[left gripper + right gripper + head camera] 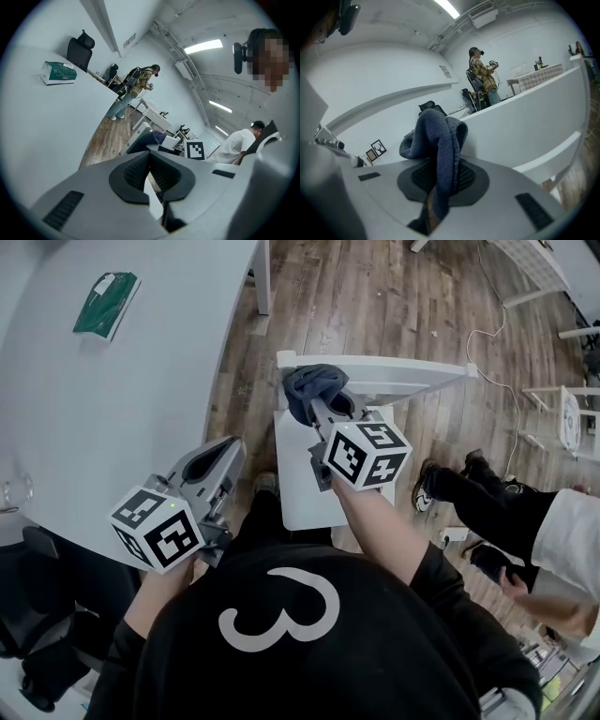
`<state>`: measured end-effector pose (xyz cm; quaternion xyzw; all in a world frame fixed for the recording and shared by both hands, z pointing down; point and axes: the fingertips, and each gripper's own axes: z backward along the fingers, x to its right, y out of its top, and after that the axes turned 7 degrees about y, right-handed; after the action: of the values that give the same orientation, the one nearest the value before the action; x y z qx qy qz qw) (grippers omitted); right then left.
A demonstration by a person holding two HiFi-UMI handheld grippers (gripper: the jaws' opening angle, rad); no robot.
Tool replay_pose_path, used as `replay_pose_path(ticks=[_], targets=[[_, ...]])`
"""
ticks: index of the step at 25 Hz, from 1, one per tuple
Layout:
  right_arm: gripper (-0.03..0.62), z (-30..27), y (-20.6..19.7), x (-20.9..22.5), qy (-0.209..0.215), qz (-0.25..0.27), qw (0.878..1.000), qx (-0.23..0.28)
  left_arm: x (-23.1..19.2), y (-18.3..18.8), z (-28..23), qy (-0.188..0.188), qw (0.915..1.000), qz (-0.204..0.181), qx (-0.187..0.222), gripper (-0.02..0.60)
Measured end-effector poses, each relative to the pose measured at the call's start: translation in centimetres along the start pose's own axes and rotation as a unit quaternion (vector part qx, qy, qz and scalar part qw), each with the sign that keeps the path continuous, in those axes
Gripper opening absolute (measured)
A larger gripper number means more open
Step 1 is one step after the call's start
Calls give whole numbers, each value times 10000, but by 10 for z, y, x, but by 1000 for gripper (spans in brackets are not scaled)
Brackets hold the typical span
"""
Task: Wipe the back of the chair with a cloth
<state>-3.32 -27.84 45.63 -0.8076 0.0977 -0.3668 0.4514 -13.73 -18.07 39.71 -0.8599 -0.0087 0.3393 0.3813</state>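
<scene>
Head view: right gripper (330, 411) clamped on dark blue cloth (305, 388). Cloth sits on left end of white chair back (412, 371). Left gripper (217, 463) near-left, by grey table (112, 418) edge, jaws together, nothing between.

A green box (106, 304) lies on the white table (122, 404).

**Colours at the chair**

A dark blue-grey woolly cloth (312, 385) is shown against a white chair (412, 371). Black-and-white square markers are borne by the grey left gripper (225, 454) and the grey right gripper (330, 407). The plank floor (375, 296) is streaked brown.
</scene>
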Motion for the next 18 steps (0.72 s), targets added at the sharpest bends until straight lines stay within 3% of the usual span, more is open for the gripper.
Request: replay_pose_path(ticks=[18], targets=[[52,20,5,27,-14,-54,10000,38,19,-14,-10,140,9999,55,-73,14]])
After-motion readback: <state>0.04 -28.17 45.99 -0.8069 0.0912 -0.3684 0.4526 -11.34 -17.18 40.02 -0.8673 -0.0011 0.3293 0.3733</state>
